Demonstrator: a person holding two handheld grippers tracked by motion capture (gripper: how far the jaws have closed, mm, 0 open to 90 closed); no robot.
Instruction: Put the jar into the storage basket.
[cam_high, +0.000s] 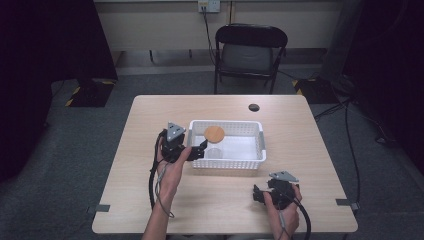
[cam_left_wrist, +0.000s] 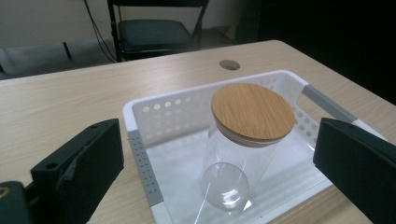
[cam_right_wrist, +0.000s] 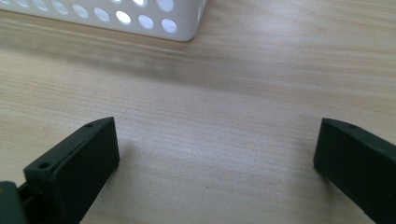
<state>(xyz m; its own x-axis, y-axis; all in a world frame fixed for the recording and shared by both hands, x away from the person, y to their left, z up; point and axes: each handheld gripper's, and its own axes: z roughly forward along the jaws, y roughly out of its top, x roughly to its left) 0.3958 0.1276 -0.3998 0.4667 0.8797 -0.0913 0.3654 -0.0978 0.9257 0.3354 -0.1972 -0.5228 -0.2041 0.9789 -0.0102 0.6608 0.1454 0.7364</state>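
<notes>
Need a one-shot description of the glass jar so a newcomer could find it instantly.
On the light wooden table stands a white perforated plastic basket. Upright in its left part is a clear glass jar topped by a round bamboo lid. It is the one item in the basket, right ahead of the open left gripper.

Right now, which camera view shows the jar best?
The left gripper view: the jar stands close, upright in the basket, clear glass under a wooden lid. In the high view the jar is small, mostly its lid. The right gripper view catches the basket's corner.

Each black hand-held gripper (cam_high: 199, 148) has 2 blocky jaws, a grey triangular plate, trailing cable.
</notes>
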